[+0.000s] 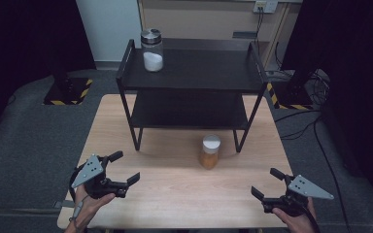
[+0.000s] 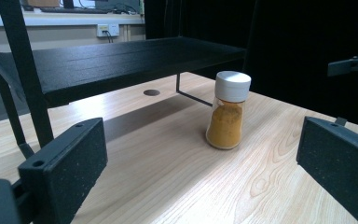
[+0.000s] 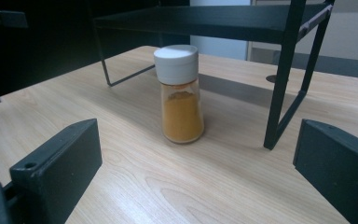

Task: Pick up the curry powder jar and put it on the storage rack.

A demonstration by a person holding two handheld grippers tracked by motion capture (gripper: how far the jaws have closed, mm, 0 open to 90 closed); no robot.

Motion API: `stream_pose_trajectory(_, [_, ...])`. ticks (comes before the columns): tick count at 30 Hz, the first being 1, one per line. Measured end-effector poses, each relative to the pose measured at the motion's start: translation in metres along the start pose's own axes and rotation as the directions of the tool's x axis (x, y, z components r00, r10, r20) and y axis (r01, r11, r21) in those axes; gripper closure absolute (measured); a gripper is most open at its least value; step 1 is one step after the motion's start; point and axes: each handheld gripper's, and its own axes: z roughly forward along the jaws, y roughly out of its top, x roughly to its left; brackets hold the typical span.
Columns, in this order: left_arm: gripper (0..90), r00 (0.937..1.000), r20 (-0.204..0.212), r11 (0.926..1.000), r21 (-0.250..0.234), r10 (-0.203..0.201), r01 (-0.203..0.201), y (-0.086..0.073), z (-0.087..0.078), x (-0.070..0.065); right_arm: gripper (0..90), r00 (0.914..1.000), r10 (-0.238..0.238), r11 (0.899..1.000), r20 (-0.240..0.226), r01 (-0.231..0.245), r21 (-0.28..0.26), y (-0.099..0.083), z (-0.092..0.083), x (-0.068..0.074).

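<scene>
— Where did everything sit?

— The wooden table (image 1: 175, 189) filled the middle of the high view, with a black two-tier shelf (image 1: 194, 73) at its far end. A spice jar (image 1: 210, 151) of orange powder, white cap on top, stood on the table just below centre, right in front of the shelf's lower tier. A second jar (image 1: 152, 50), holding white powder under a metal lid, stood at the upper left on the top tier.

— And the tools?

— The left gripper (image 1: 122, 170) hung at the lower left, the right gripper (image 1: 267, 183) at the lower right. Both had their jaws spread wide and held nothing. Each was well apart from the orange jar yet aimed towards it, which I'd judge a ready stance before a reach.

— How was the orange jar oriented?

— Upright, long axis vertical, cap pointing up. In the right gripper view it stood centred between the jaws, near a shelf leg (image 3: 284, 88).
</scene>
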Motion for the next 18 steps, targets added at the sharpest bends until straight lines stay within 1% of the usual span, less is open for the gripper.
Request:
stream_pose_trajectory(2, [0.4, 1.0, 0.0, 1.0, -0.001, 0.0, 0.0, 0.0, 0.0, 0.0, 1.4, 1.0, 0.002, 1.0, -0.004, -0.002, -0.007, 0.003, -0.001, -0.001])
stream_pose_trajectory(3, [0.4, 1.0, 0.0, 1.0, 0.0, -0.003, 0.003, 0.0, 0.0, 0.001, 1.7, 0.9999, 0.001, 1.0, -0.017, -0.001, -0.009, 0.006, -0.002, -0.003])
stream_pose_trajectory(7, [0.4, 1.0, 0.0, 1.0, 0.0, -0.007, 0.007, 0.0, 0.0, 0.001, 1.9, 0.9985, -0.024, 1.0, -0.049, 0.023, -0.008, 0.024, -0.007, -0.007])
stream_pose_trajectory(10, [0.4, 1.0, 0.001, 1.0, 0.004, -0.007, 0.007, 0.0, 0.0, 0.001, 1.8, 0.9958, -0.035, 0.999, -0.084, 0.036, 0.009, 0.04, -0.01, -0.012])
stream_pose_trajectory(14, [0.3, 0.9999, -0.008, 0.9999, 0.007, -0.013, 0.013, 0.0, 0.0, 0.002, 1.8, 0.9939, -0.049, 0.998, -0.098, 0.052, 0.025, 0.06, -0.014, -0.015])
stream_pose_trajectory(18, [0.3, 0.9997, -0.013, 0.9998, 0.002, -0.021, 0.021, -0.001, -0.001, 0.003, 1.8, 0.9935, -0.064, 0.997, -0.094, 0.067, 0.033, 0.079, -0.018, -0.015])
